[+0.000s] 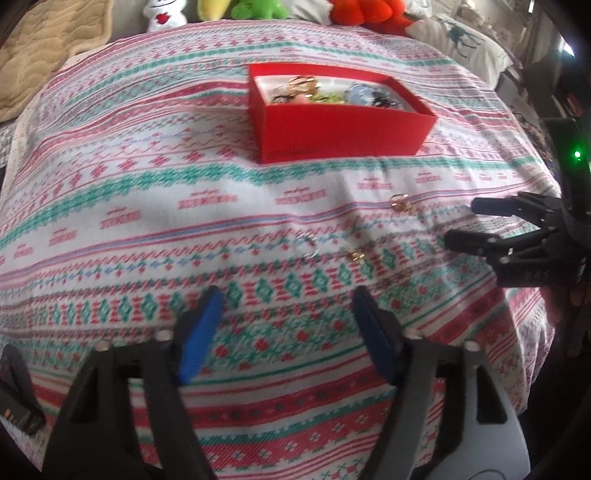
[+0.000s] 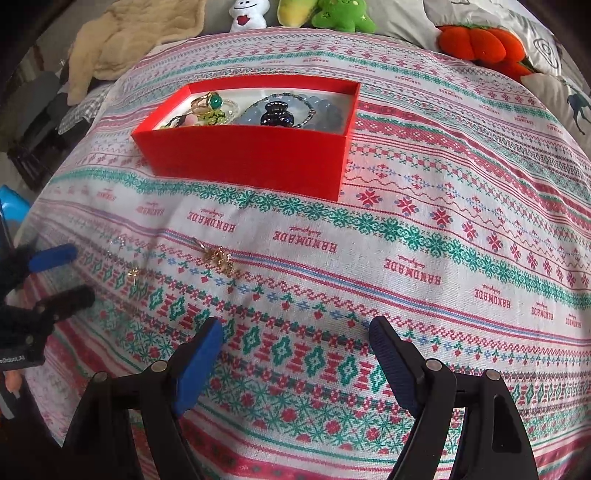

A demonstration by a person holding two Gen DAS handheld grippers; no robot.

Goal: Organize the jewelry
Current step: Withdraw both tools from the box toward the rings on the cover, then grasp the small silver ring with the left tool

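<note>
1. Left gripper (image 1: 288, 295) held above the patterned cloth (image 1: 147, 192), jaws wide apart, nothing between the blue pads (image 1: 201, 332).
2. Right gripper (image 2: 295, 328) likewise held over the cloth, jaws spread wide and empty.
3. Red box (image 2: 251, 158) seen well ahead of both sets of jaws, open on top, resting on the cloth.
4. Inside the box: a gold ring with a green stone (image 2: 211, 100), a dark bead pendant (image 2: 276, 110), pale blue beads (image 2: 321, 110) and a few smaller pieces too jumbled to tell apart.
5. Loose gold chain piece (image 2: 219, 258) lay on the cloth ahead of the right jaws and a little to their left, between them and the box.
6. Smaller gold bit (image 2: 133, 274) lay further left, near the left gripper's tips in the right wrist view.
7. From the left wrist: a silver ring (image 1: 308, 245) and a small gold clasp (image 1: 356, 255) just ahead of the left jaws, close together but apart; another gold piece (image 1: 400, 202) further ahead and to the right, near the right gripper's tips.
8. Plush toys (image 2: 340, 14) and a beige blanket (image 2: 122, 44) lined the far edge, beyond the box.
</note>
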